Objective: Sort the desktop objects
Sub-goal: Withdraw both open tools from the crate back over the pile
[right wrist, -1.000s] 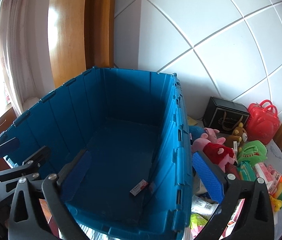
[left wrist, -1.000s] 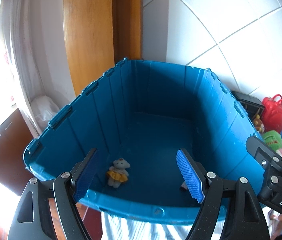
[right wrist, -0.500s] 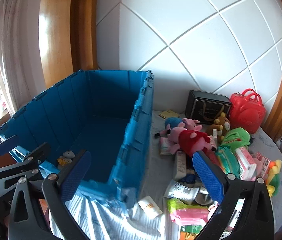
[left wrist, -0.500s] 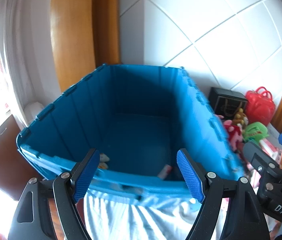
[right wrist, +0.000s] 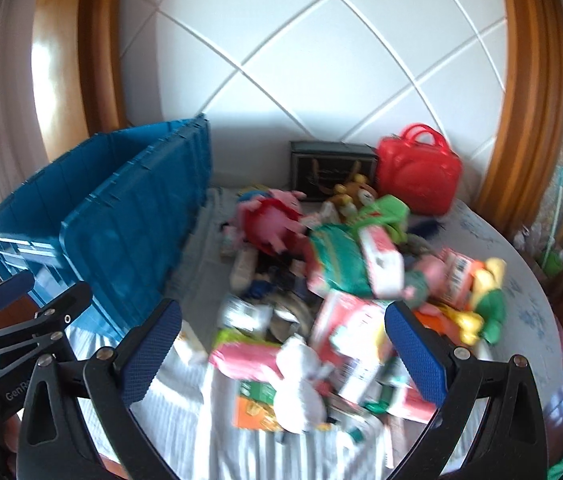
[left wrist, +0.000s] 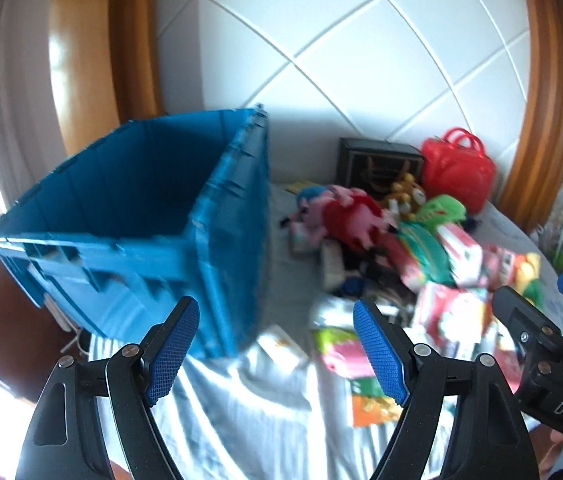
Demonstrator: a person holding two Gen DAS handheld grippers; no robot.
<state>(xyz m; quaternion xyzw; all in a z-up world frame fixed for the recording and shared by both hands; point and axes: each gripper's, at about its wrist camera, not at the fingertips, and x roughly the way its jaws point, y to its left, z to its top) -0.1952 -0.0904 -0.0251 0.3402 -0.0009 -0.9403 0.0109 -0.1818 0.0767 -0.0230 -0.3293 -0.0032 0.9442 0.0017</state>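
Observation:
A big blue plastic crate point(left wrist: 153, 208) stands at the left of the table; it also shows in the right wrist view point(right wrist: 121, 216). To its right lies a blurred heap of toys and packets: a pink and red plush pig point(right wrist: 271, 216), a green plush point(right wrist: 385, 212), a white plush point(right wrist: 297, 384), a pink packet point(right wrist: 241, 356). My left gripper point(left wrist: 275, 354) is open and empty, above the striped cloth by the crate's near corner. My right gripper point(right wrist: 281, 354) is open and empty, above the near side of the heap.
A red handbag point(right wrist: 417, 176) and a black box point(right wrist: 329, 168) stand at the back against the white tiled wall. The round table's edge point(right wrist: 537, 288) curves at the right. Wooden frames flank the wall. A striped cloth point(left wrist: 249, 412) covers the near table.
Both grippers have swung right and back from over the crate's inside to the table beside it. The toy heap has come into view. Both stay open.

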